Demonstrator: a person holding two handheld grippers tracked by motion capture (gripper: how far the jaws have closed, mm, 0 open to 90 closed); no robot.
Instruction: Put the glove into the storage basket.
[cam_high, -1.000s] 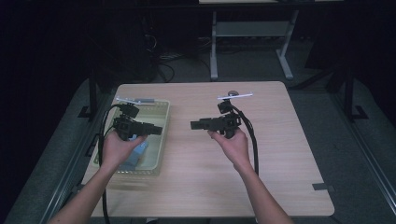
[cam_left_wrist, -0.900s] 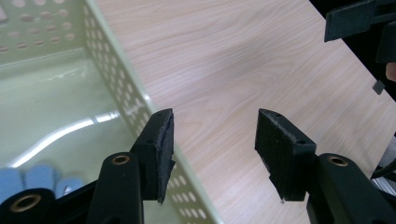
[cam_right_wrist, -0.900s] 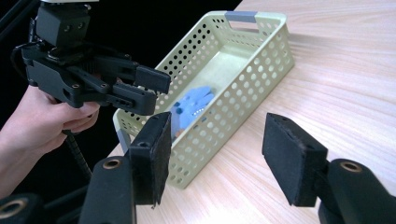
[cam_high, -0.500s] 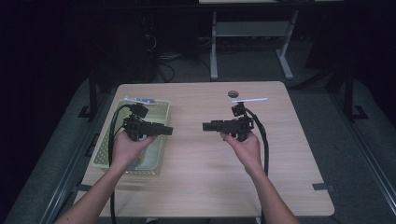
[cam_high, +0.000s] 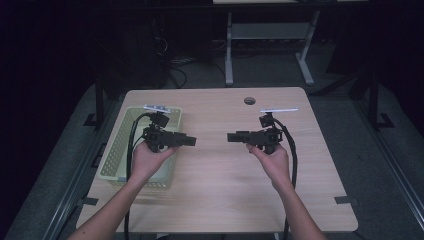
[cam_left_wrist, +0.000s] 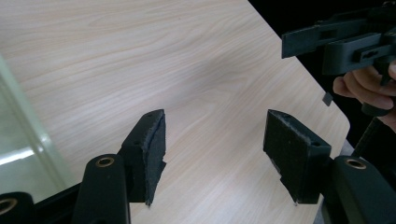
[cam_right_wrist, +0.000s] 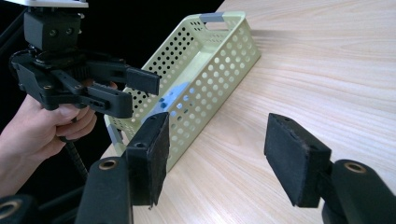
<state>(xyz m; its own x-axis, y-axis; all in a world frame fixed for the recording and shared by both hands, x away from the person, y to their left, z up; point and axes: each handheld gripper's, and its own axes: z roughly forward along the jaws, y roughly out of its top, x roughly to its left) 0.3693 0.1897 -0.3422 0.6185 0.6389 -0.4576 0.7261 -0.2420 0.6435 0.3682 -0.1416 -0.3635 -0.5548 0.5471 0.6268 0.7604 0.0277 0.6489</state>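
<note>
Facing each other above the wooden table (cam_high: 215, 175), the two tongs pointed inward with a stretch of bare wood between their tips. The left tongs (cam_high: 187, 141) were held over the right edge of the pale green perforated basket (cam_high: 114, 155), which sat at the table's left side; their jaws stood wide apart and gripped nothing. The right tongs (cam_high: 233, 136), held well apart from the basket over the table's right half, were likewise spread wide and empty. Through the basket's perforated wall a blue object (cam_right_wrist: 175, 95) showed inside, too hidden to identify
</note>
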